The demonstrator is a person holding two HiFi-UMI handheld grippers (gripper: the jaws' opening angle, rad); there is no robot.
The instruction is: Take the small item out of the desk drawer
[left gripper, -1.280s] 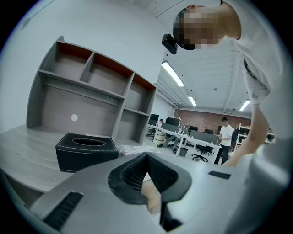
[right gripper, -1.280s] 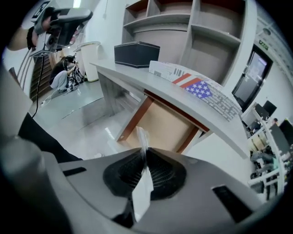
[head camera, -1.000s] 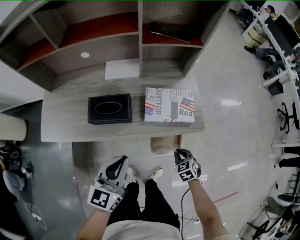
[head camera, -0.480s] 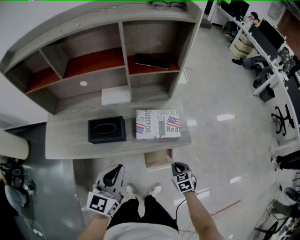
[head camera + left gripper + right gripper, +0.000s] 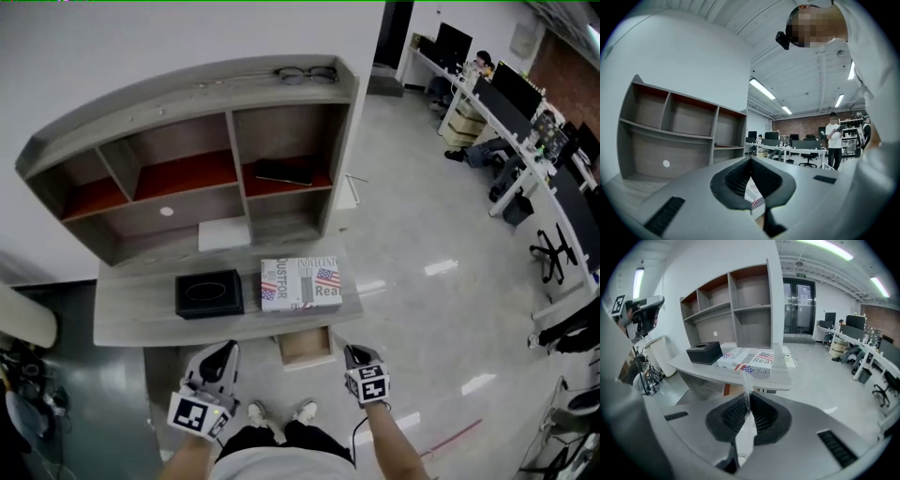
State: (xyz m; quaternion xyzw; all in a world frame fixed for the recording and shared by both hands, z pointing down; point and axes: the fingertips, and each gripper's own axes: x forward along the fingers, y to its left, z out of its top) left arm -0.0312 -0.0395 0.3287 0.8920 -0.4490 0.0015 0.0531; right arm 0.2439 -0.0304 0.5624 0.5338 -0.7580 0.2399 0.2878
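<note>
Desk [image 5: 141, 314] sits mid-frame in the head view. Its drawer [image 5: 305, 347] stands open under the front edge, lower centre. Left gripper [image 5: 751, 164] is clenched on nothing. Right gripper [image 5: 748, 401] pinches the small item [image 5: 746, 380], a thin pale strip, outside the drawer. Removal looks done; set-down likely remains.

Grey tabletop [image 5: 131, 309] carries two things side by side, close but apart: black box [image 5: 208, 293] on the left, printed box with flag pattern [image 5: 300, 283] on the right. Behind them stands an open shelf unit [image 5: 187, 98]. Spectacles [image 5: 305, 74] lie on its top board; a dark flat object [image 5: 284, 172] lies in the right compartment; a white sheet [image 5: 223, 234] sits at its foot. Glossy floor [image 5: 422, 234]. Office desks with monitors [image 5: 511, 103] far right.
</note>
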